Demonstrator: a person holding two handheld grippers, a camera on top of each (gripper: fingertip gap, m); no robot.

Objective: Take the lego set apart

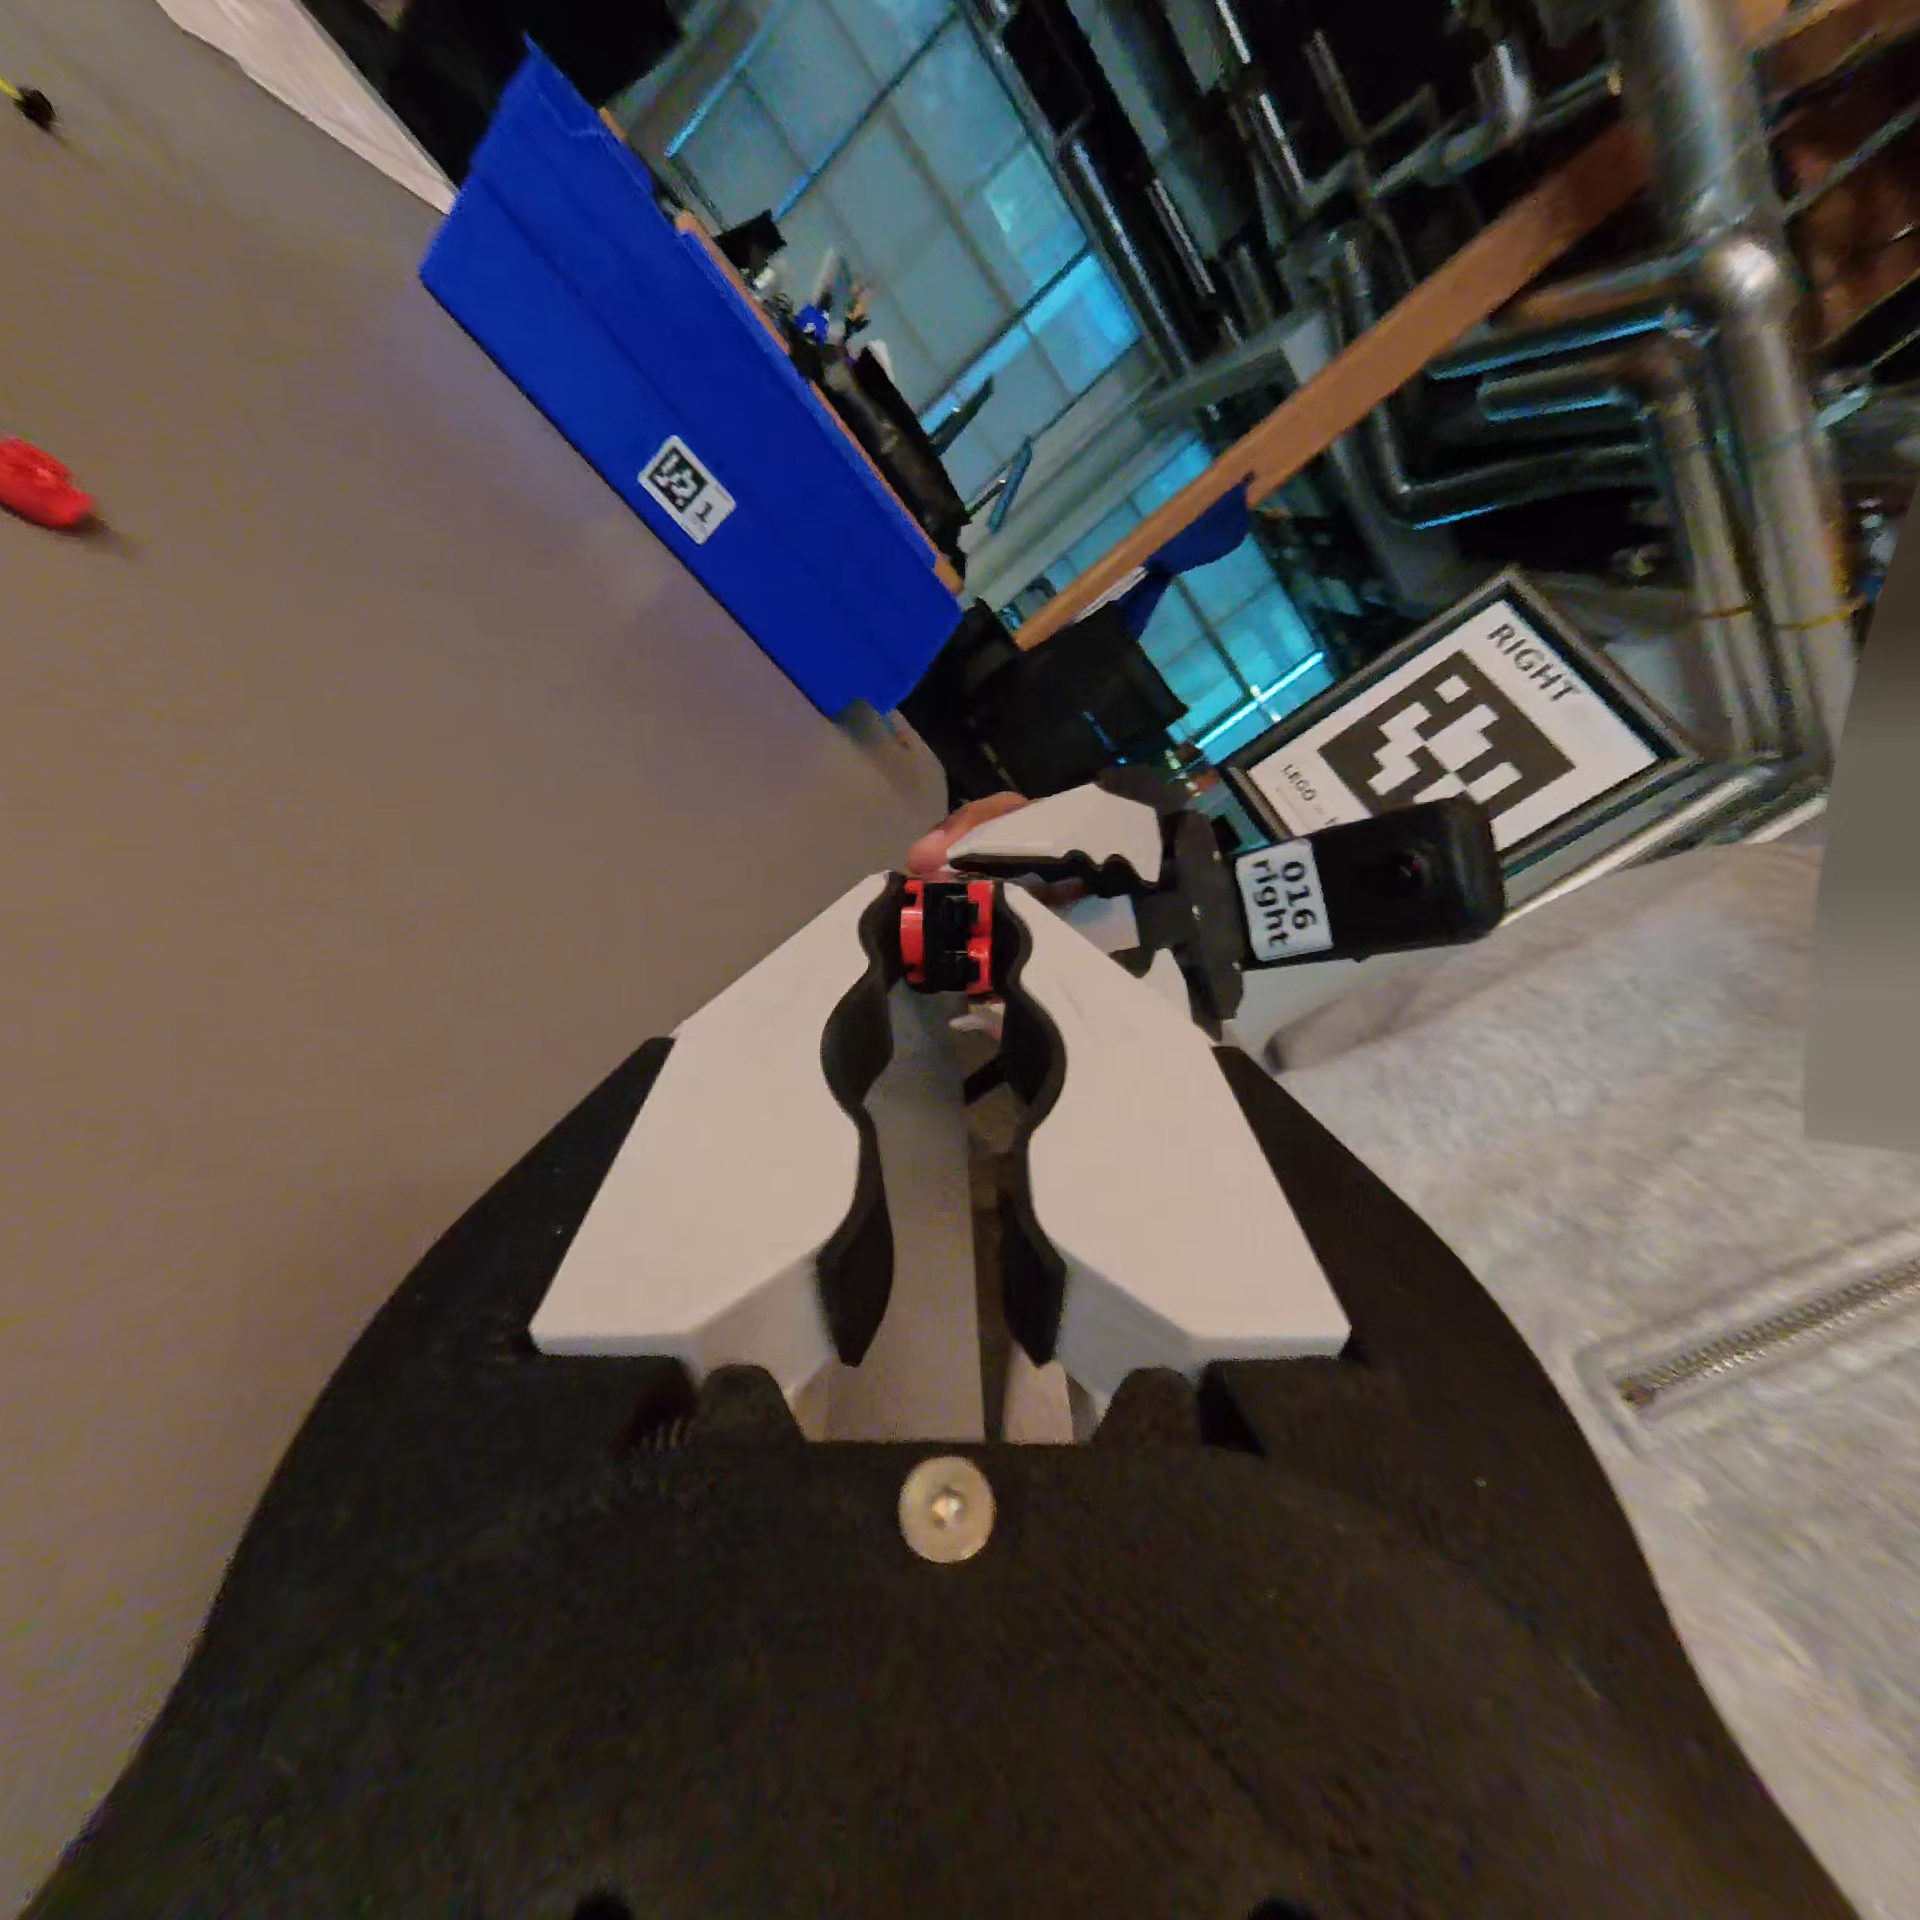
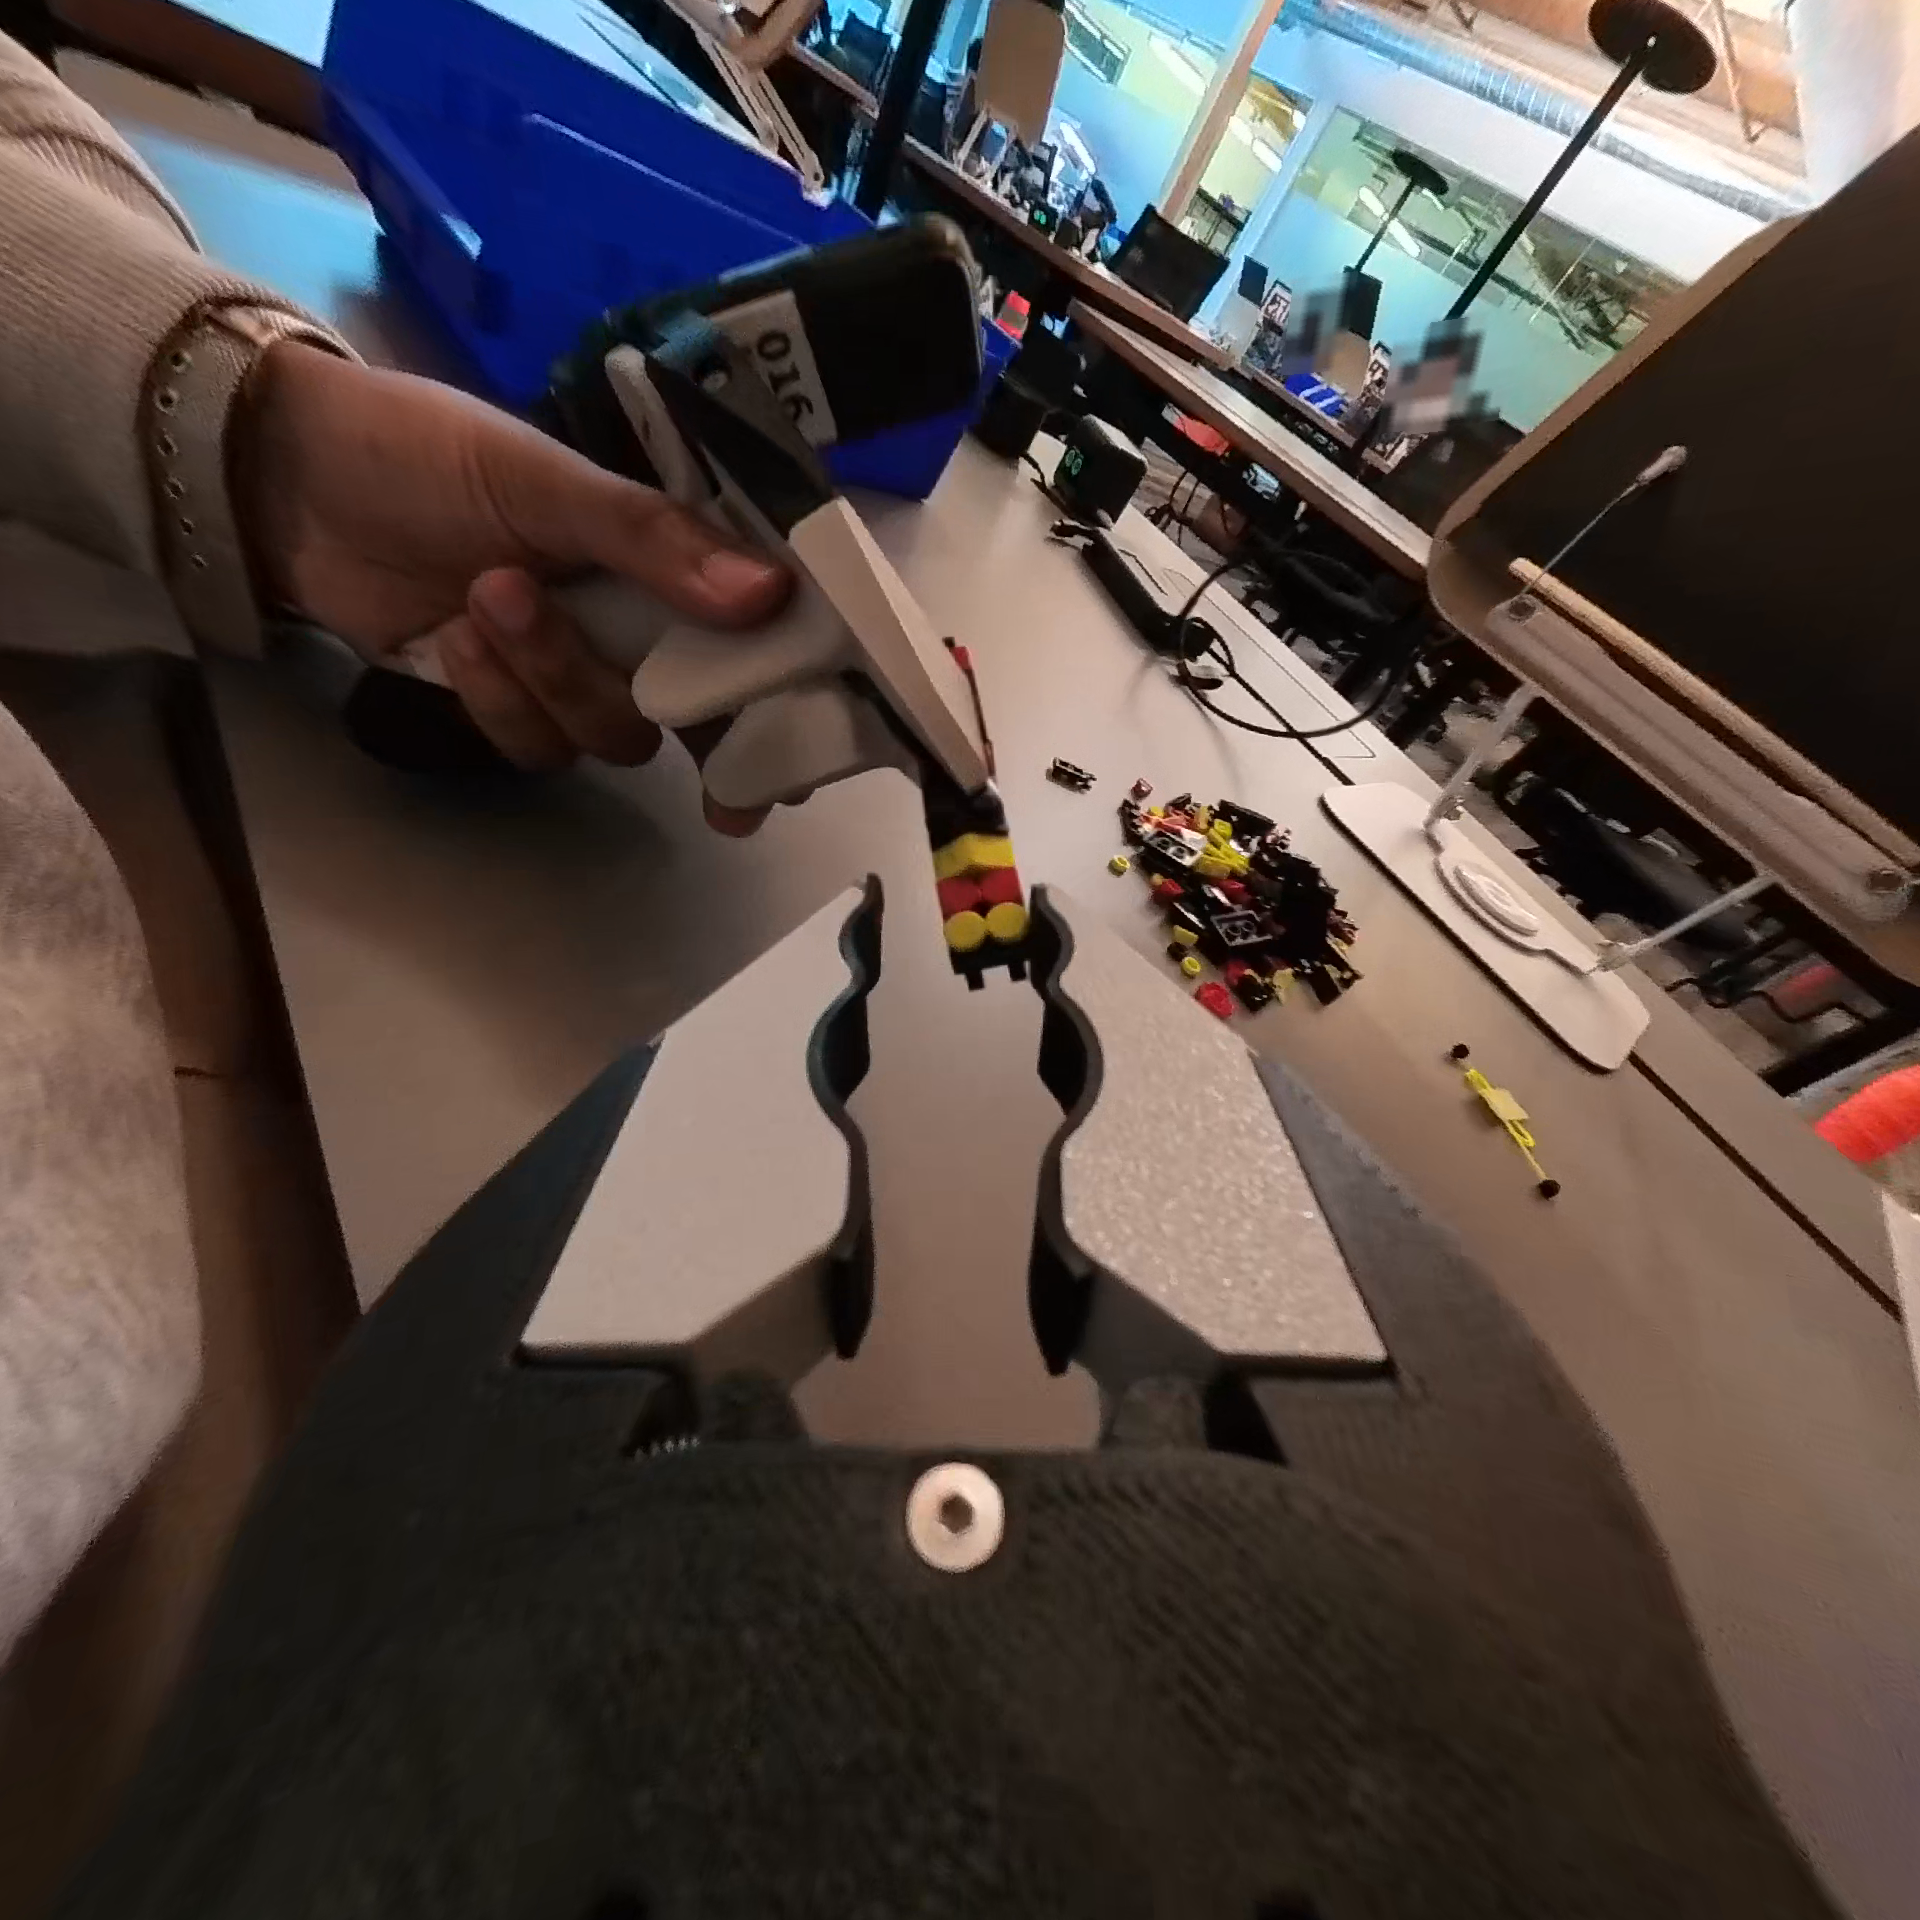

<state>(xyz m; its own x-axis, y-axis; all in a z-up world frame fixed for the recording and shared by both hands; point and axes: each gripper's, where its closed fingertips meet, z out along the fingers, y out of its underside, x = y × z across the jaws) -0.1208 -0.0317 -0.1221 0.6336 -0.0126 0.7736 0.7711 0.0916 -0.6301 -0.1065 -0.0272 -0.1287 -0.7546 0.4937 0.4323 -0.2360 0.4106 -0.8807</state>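
Note:
My left gripper is shut on a small lego assembly that shows red and black between its tips. In the right wrist view the left gripper comes in from the upper left, held by a hand, and the assembly hangs below it as a short strip of black, yellow and red pieces above the table. My right gripper is open, with the strip's lower end between its fingertips, close to the right finger and apart from the left one. The right gripper also shows in the left wrist view, beside the assembly.
A pile of loose black, red and yellow pieces lies on the grey table, with a yellow axle piece farther right. A monitor stand base, cables and a blue bin stand behind. A red piece lies apart. Both grippers' tips are close together, under 4 cm apart.

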